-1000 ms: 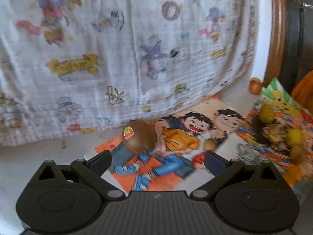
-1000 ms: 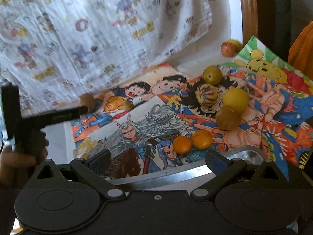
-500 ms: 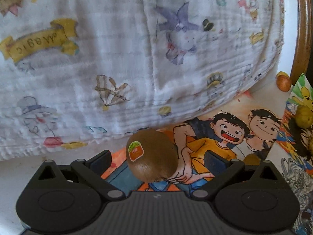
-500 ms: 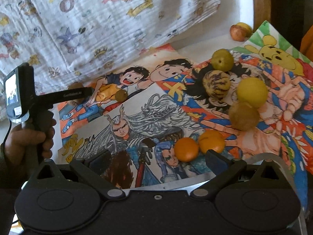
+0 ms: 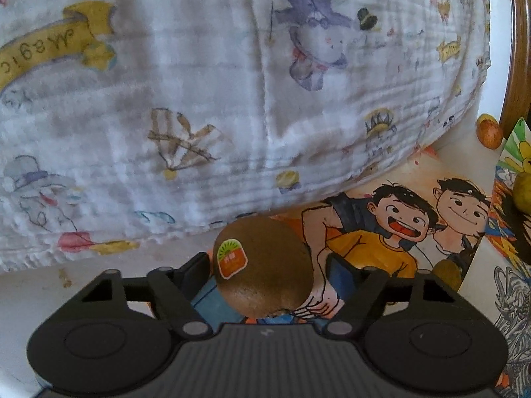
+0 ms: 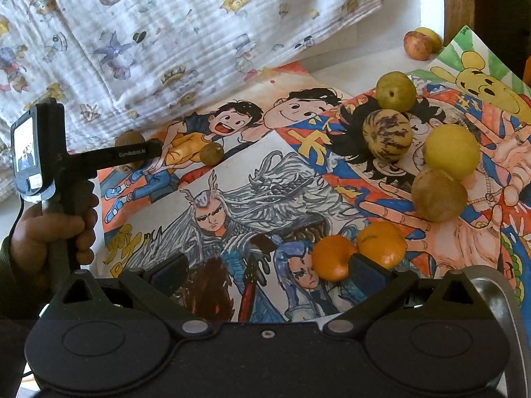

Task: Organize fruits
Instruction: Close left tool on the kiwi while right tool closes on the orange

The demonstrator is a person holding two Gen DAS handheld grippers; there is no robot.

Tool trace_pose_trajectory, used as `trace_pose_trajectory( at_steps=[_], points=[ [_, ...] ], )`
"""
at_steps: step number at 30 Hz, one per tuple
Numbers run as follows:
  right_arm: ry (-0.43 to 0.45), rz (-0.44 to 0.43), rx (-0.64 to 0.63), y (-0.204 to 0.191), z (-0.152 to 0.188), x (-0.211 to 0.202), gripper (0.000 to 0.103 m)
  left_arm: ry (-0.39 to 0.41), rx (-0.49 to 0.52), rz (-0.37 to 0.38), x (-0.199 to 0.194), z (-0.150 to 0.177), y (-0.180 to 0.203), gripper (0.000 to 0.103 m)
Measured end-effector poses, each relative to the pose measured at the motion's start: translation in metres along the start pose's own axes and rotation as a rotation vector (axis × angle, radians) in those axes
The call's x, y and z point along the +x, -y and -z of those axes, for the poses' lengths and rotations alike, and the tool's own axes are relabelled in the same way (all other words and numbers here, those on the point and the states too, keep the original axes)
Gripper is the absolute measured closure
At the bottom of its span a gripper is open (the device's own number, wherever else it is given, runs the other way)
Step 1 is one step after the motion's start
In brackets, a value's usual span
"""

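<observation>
Background of printed white cloth (image 5: 199, 99) draped beyond the jaws, over a pale counter (image 5: 33, 288) covered with coloured drawings (image 5: 398, 225). Left gripper (image 5: 268, 270): jaws apart, straddling the kiwi (image 5: 265, 275), the fruit resting on a drawing with its sticker (image 5: 231, 258) turned up toward the left-hand finger. Left-hand finger at or almost at the skin; visible gap on the right-hand side; contact not confirmable from this view. Step in hand, by judgement: closing on the kiwi. Shift slightly toward the gap side to centre the fruit between the pads before closing, to avoid rolling it toward the cloth with a one-sided push. Close slowly and stop at first firm resistance; soft fruit, likely to bruise. Keep pads at the widest girth, not over the rounded top, to prevent squeezing it out forward. Keep fingertips just clear of the paper to avoid snagging or creasing the drawing on the lift. Lift straight up before any sideways travel. Mind the small brown fruit (image 5: 446, 273) lying outside the right-hand finger. Right gripper (image 6: 268, 267): jaws apart, nothing between them, hovering above the drawings, with two oranges (image 6: 335, 257) just beyond the right-hand finger. Hold it clear of the left gripper's path.
</observation>
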State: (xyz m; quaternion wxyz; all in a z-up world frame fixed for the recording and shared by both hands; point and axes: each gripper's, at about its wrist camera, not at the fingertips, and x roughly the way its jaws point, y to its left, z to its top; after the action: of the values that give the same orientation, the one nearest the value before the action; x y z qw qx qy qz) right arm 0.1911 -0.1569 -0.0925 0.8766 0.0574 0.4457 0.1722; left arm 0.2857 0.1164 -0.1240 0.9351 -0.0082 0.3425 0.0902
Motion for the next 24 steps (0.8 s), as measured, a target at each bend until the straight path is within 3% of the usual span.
trace_pose_trajectory(
  at_steps=[7,14,24],
  points=[
    [-0.004,-0.004,0.0,0.0,0.0,0.003,0.001,0.002,-0.004,-0.001,-0.002,0.0,-0.004,0.036],
    [-0.013,0.001,0.004,0.0,0.003,0.004,0.001,0.004,0.007,-0.002,-0.008,0.0,-0.006,0.04],
    [0.014,0.042,0.007,0.008,0.005,0.01,0.002,-0.019,0.041,0.141,-0.058,0.022,0.023,0.04]
  ],
)
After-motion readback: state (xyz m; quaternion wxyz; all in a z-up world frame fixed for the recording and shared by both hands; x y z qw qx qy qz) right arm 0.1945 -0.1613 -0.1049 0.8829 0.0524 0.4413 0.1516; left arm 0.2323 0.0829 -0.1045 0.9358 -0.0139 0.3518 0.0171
